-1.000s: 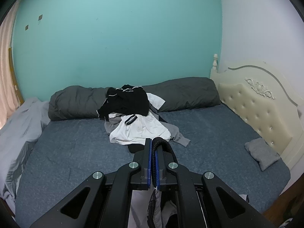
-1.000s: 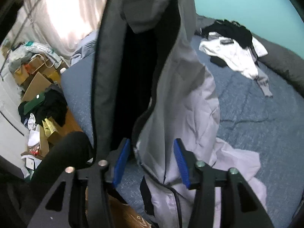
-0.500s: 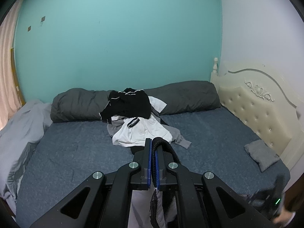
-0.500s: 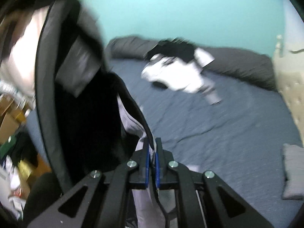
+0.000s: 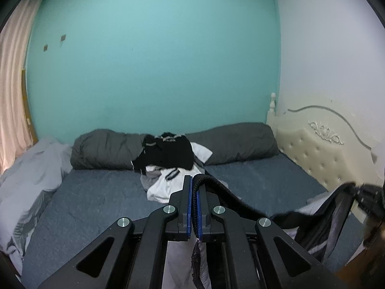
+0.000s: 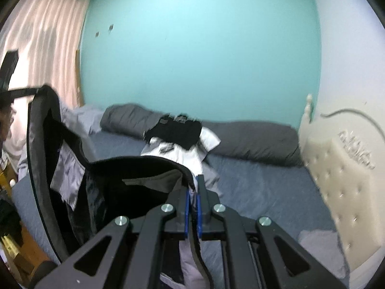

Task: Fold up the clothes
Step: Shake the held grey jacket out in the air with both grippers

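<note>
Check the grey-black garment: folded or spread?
Spread, not folded: the garment hangs open, its black edge stretched between the left hand-held gripper and right hand-held gripper.

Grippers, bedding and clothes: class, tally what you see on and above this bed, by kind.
Grippers: 2, left gripper, right gripper
Held garment: 1
Clothes pile: 1
Dark bolster: 1
Small grey cushion: 1
Total: 6

Both wrist views face across the bed (image 5: pixel 252 180), shared teal wall (image 6: pixel 199 48)
</note>
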A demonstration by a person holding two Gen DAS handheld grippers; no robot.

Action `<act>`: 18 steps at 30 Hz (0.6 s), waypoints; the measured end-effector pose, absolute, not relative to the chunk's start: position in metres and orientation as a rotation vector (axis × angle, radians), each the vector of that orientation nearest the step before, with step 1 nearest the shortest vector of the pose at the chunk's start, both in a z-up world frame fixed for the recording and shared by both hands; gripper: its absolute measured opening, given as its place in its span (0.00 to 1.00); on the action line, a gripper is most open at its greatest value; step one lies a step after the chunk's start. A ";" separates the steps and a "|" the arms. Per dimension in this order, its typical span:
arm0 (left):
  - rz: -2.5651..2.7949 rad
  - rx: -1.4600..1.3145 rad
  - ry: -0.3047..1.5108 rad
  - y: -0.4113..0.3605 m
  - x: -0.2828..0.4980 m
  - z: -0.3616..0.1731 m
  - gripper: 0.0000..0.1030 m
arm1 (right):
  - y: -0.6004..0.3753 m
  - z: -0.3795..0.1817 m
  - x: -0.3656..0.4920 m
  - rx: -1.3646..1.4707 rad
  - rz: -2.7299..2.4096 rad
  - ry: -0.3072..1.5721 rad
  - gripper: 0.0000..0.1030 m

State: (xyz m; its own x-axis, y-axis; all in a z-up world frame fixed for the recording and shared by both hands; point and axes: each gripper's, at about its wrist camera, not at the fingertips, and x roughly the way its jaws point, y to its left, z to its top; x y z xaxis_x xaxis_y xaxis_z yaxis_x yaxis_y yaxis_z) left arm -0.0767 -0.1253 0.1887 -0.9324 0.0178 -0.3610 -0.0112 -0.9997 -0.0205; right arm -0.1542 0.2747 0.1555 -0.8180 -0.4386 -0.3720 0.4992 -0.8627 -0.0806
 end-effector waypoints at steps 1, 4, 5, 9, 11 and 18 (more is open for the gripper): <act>3.081 -0.553 -0.019 -0.125 -0.072 0.196 0.03 | 0.276 0.166 -0.152 0.450 -2.599 0.236 0.04; 3.097 -0.487 -0.018 -0.124 -0.057 0.218 0.03 | 0.279 0.197 -0.143 0.380 -2.622 0.244 0.04; 3.103 -0.465 -0.020 -0.124 -0.052 0.226 0.03 | 0.279 0.207 -0.140 0.357 -2.626 0.250 0.04; 3.124 -0.373 -0.024 -0.122 -0.030 0.258 0.03 | 0.283 0.250 -0.121 0.260 -2.647 0.266 0.04; 3.131 -0.334 -0.024 -0.120 -0.019 0.272 0.03 | 0.285 0.272 -0.109 0.216 -2.653 0.271 0.04; 3.150 -0.212 0.000 -0.108 0.018 0.314 0.03 | 0.289 0.325 -0.081 0.122 -2.669 0.302 0.04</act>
